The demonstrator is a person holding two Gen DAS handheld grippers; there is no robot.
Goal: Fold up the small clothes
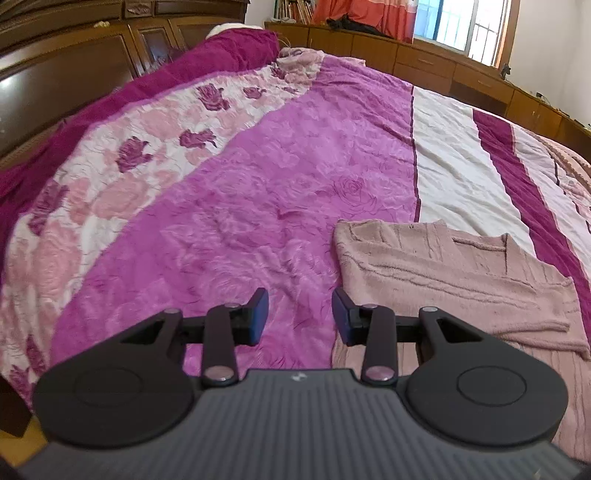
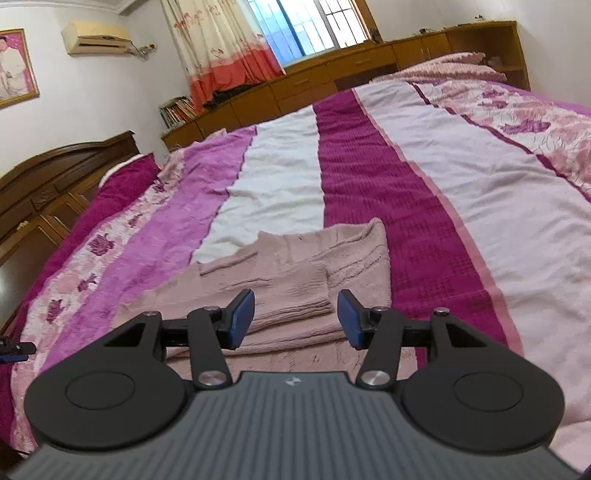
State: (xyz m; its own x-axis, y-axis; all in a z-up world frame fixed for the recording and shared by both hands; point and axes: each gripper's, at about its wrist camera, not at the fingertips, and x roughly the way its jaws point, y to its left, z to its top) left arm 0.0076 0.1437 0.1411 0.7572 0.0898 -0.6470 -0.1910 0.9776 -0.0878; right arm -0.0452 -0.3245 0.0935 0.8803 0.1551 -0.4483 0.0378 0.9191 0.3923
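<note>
Both claws hang spread with nothing between their blue pads: the left claw (image 1: 300,316) hovers above the near left edge of the pink knitted garment (image 1: 454,273), the right claw (image 2: 296,318) hovers directly above its near part. That garment lies partly folded, one layer doubled over the middle, flat on the bed (image 2: 424,192), across the violet, white and magenta stripes of the bedspread (image 1: 258,192). Beyond the garment, wooden cabinets (image 2: 314,81) line the wall under the window (image 2: 314,22).
</note>
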